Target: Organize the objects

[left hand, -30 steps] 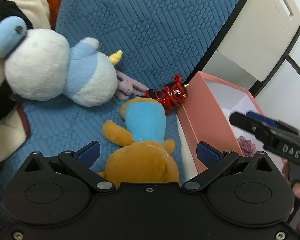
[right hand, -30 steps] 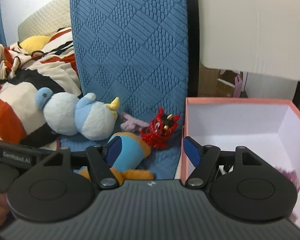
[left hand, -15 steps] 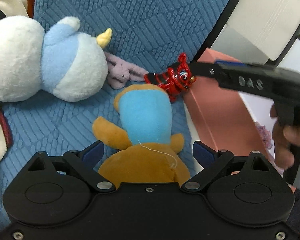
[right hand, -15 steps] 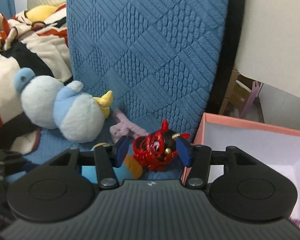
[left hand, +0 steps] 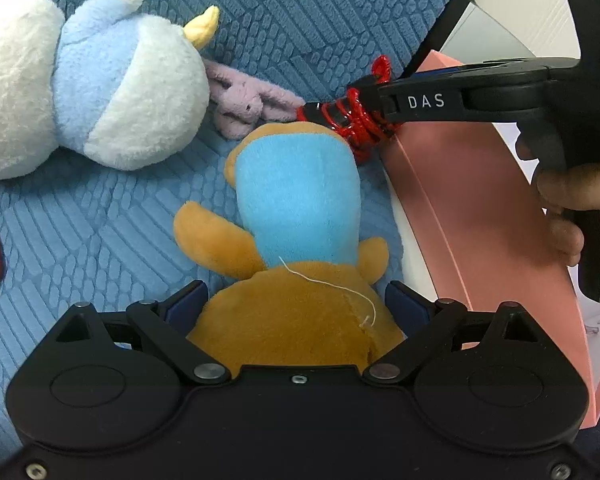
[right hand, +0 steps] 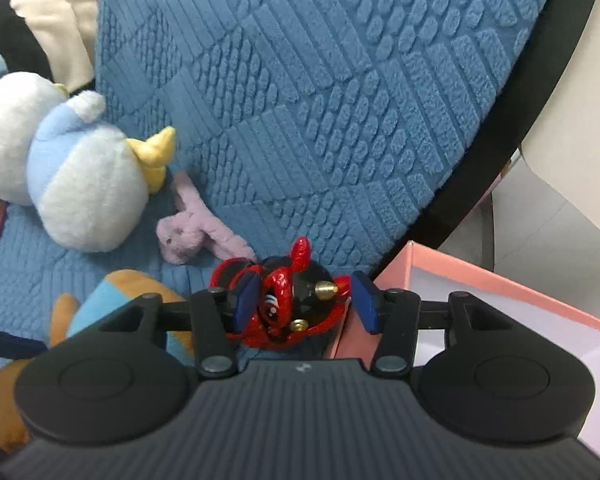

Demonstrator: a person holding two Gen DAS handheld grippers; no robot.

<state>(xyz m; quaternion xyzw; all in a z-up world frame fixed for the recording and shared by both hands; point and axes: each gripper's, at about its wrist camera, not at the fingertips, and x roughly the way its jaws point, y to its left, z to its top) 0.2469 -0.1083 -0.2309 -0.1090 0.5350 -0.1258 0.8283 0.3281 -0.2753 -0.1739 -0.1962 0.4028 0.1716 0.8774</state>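
An orange plush with a light-blue belly point(left hand: 296, 200) lies on the blue quilted seat point(left hand: 100, 240). My left gripper point(left hand: 296, 304) straddles its orange body; the jaws are closing and both blue pads point(left hand: 188, 304) touch its sides. A small red-and-black horned figure point(right hand: 288, 300) sits against the pink box point(right hand: 480, 276). My right gripper point(right hand: 304, 300) is closing on it, with the pads against its two sides. In the left wrist view the right gripper's finger point(left hand: 420, 100) covers most of the red figure point(left hand: 360, 132), beside the box's wall point(left hand: 460, 200).
A white and light-blue penguin plush point(left hand: 120, 88) and a small lilac bunny point(left hand: 240, 104) lie just behind, seen also as penguin point(right hand: 84, 184) and bunny point(right hand: 184, 236). The blue backrest point(right hand: 320, 100) rises behind them. A hand point(left hand: 572, 192) holds the right gripper. A striped blanket point(right hand: 40, 20) lies far left.
The right gripper swung in from the box side and narrowed around the red figure. The left gripper came down over the orange plush, which now fills the space between its jaws.
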